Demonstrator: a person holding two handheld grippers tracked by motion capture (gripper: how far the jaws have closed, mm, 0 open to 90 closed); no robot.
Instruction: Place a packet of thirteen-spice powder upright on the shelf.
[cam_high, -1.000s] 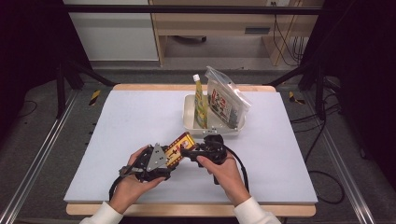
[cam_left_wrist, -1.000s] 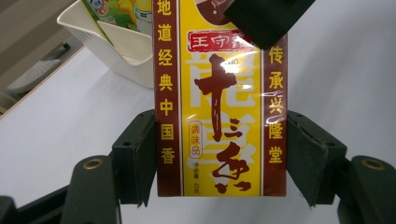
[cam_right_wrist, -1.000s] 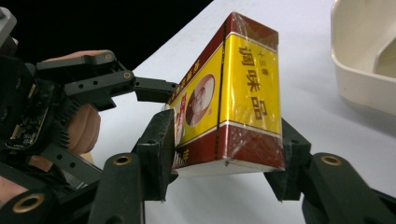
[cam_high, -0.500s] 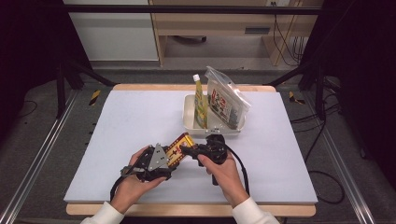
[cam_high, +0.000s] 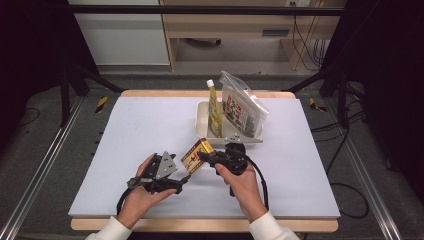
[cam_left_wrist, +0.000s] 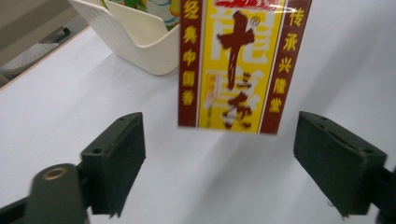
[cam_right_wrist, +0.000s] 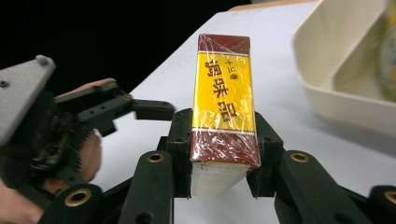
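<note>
While right claw (cam_right_wrist: 219, 161) clamps one seasoning box (cam_right_wrist: 223, 100), left claw (cam_left_wrist: 240, 161) gapes, just widened, one basket (cam_high: 204, 131).

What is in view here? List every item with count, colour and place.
seasoning box: 1, red and yellow, near table edge, clamped in the right gripper
basket: 1, cream, far middle of the table
bottle: 1, yellow with white cap, upright in the basket
clear bag: 1, printed pack inside, leaning in the basket
table: 1, white top
left gripper: 1, black, jaws just opened, clear of the box
right gripper: 1, black, jaws just closed on the box
hands: 2, white sleeves
</note>
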